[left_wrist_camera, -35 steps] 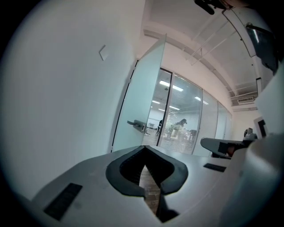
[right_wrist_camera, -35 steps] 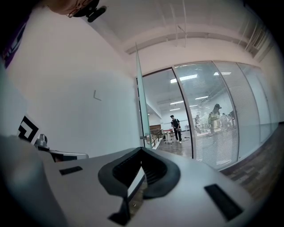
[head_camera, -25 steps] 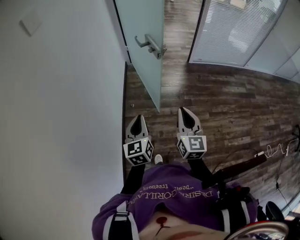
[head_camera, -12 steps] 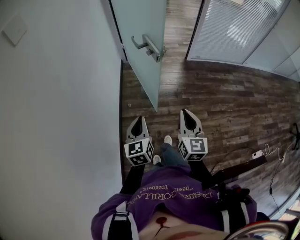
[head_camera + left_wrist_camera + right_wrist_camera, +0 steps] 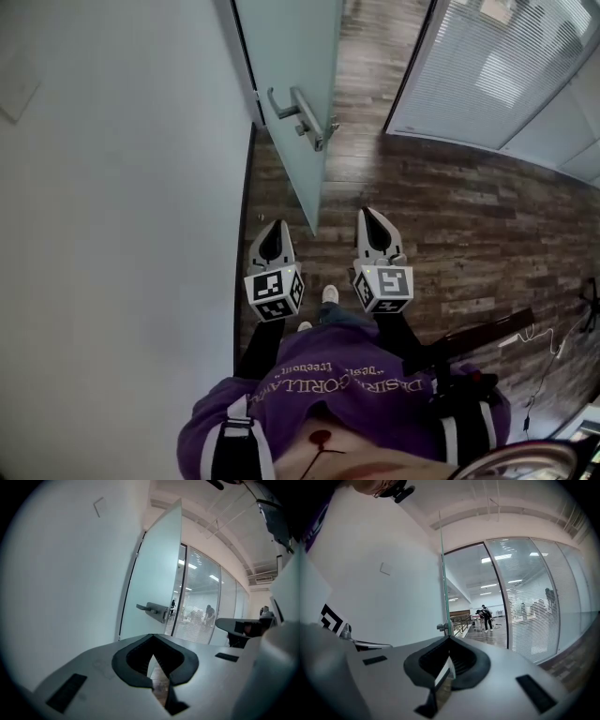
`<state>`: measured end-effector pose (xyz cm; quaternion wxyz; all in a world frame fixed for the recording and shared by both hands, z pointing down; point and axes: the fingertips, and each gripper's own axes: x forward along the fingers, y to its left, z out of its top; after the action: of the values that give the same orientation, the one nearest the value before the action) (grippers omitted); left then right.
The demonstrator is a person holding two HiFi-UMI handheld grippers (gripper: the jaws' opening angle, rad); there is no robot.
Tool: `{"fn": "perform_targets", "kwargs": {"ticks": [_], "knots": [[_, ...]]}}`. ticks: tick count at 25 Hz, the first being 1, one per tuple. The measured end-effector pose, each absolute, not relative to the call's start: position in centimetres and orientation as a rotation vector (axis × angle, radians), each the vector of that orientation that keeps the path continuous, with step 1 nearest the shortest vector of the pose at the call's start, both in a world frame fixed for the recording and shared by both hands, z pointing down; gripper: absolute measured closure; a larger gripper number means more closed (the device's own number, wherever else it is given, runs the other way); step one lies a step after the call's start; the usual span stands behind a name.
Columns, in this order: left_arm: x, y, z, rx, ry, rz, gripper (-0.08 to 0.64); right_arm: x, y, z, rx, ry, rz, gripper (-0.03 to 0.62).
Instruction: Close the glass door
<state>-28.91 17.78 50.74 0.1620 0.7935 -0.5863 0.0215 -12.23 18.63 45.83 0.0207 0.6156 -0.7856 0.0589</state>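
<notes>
While glass door (image 5: 291,56) stands ajar | left gripper (image 5: 273,227), right gripper (image 5: 369,216) forward, abreast | jaws clenched, empty

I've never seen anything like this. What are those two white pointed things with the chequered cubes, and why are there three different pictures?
There is no robot here. A person holds a tool in each hand, and each tool has two jaws that pinch like tongs. The patterned cubes are part of the tools. The head view comes from a camera on the person's head, looking down. In it the left gripper and the right gripper point ahead over a wooden floor. The other two pictures come from small cameras riding on each tool, looking along its jaws. Both pairs of jaws are closed and hold nothing. Ahead stands a frosted glass door with a metal handle. It is open, next to a white wall. Neither tool touches the door.
</notes>
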Motion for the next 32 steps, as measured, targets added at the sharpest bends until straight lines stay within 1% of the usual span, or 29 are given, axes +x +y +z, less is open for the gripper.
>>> {"fn": "perform_targets", "kwargs": {"ticks": [8, 12, 20, 24, 26, 29, 30, 32], "knots": [[-26.5, 15.1, 49.8, 2.267, -1.699, -0.038, 0.558, -10.2, 15.4, 45.9, 1.852, -2.477, 0.167, 0.603], [-26.3, 14.0, 50.3, 2.268, -1.73, -0.016, 0.558, -9.7, 14.5, 46.9, 1.827, -2.478, 0.177, 0.603], [-28.9, 9.5, 46.9, 2.383, -1.836, 0.011, 0.558, -9.2, 13.8, 46.6, 1.835, -2.514, 0.201, 0.603], [-29.9, 5.1, 45.2, 2.551, -1.896, 0.241, 0.555, -8.1, 12.8, 46.2, 1.903, -2.462, 0.209, 0.603], [-30.2, 2.8, 45.3, 2.631, -1.927, 0.422, 0.496, -7.9, 12.3, 46.0, 1.942, -2.445, 0.206, 0.603], [-29.9, -0.7, 46.4, 2.806, -1.895, 0.719, 0.45, -8.1, 11.7, 45.4, 1.988, -2.422, 0.201, 0.603], [-29.7, -1.8, 46.8, 2.866, -1.869, 0.853, 0.432, -8.2, 11.5, 45.1, 2.002, -2.416, 0.202, 0.603], [-29.4, -3.8, 48.0, 2.96, -1.818, 1.159, 0.42, -8.2, 11.1, 44.7, 2.025, -2.398, 0.202, 0.603]]}}
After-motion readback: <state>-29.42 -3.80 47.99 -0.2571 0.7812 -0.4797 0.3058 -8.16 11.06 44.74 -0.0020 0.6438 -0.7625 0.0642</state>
